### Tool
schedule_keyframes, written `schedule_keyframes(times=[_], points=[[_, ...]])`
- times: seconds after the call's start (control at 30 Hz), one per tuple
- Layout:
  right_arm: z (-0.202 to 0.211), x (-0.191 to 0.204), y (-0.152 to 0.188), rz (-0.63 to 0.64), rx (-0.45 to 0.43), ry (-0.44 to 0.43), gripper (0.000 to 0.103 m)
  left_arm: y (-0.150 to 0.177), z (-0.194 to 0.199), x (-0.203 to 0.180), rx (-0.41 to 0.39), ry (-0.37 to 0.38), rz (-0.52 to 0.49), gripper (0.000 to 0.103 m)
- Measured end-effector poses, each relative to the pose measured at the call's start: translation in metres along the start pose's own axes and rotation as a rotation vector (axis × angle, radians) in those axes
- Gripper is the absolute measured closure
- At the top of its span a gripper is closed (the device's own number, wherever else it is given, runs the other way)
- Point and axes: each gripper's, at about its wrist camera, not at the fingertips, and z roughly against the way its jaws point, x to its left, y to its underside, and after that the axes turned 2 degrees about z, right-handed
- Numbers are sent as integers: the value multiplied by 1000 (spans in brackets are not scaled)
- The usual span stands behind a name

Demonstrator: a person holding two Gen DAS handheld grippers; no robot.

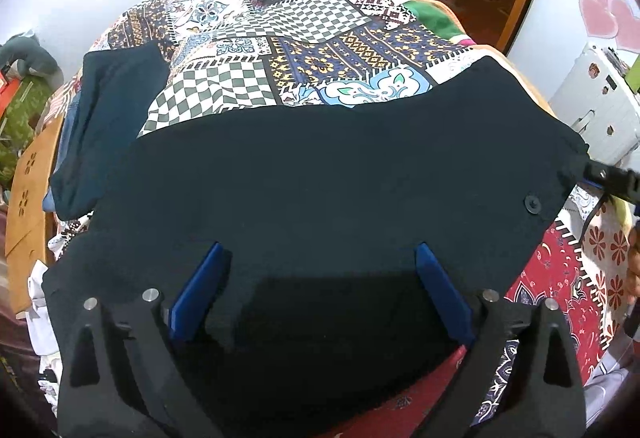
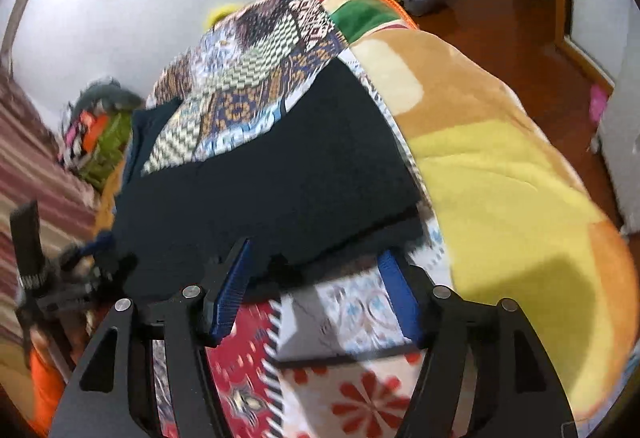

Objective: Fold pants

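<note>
Pants (image 1: 320, 166), dark and matte with a round button at right of the left wrist frame, lie spread across the patchwork quilt (image 1: 280, 38) on the bed, filling the middle of both views. The left gripper (image 1: 320, 258) hangs over the near hem, jaws wide and empty; the right gripper (image 2: 316, 258) meets the cloth's near edge at lower centre, jaws wide too. Pinching both corners evenly, then lifting together, should probably keep the limp fabric's fold straight.
</note>
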Motion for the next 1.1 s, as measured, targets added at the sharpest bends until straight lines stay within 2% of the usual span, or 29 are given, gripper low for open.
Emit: schedule_keyframes(times=[0.1, 0.17, 0.23, 0.33, 0.5, 0.67, 0.9, 1.1], points=[[-3, -2, -4, -27, -37, 7, 52, -2, -1, -1, 1, 2, 6, 6], [-4, -1, -10, -23, -66, 43, 75, -3, -2, -1, 3, 2, 7, 6], [-6, -4, -17, -27, -65, 47, 91, -3, -2, -1, 3, 1, 8, 6], [-6, -10, -26, -12, -67, 48, 94, -4, -2, -1, 0, 1, 11, 6], [4, -9, -32, 64, -105, 109, 95, -6, 5, 4, -33, -23, 24, 6], [20, 1, -42, 68, -146, 99, 95, -6, 26, 19, -84, -19, 68, 6], [50, 56, -61, 169, -244, 46, 95, -1, 79, 55, -221, -37, 148, 6], [60, 123, -81, 264, -309, -47, 95, 12, 119, 93, -317, -58, 224, 6]])
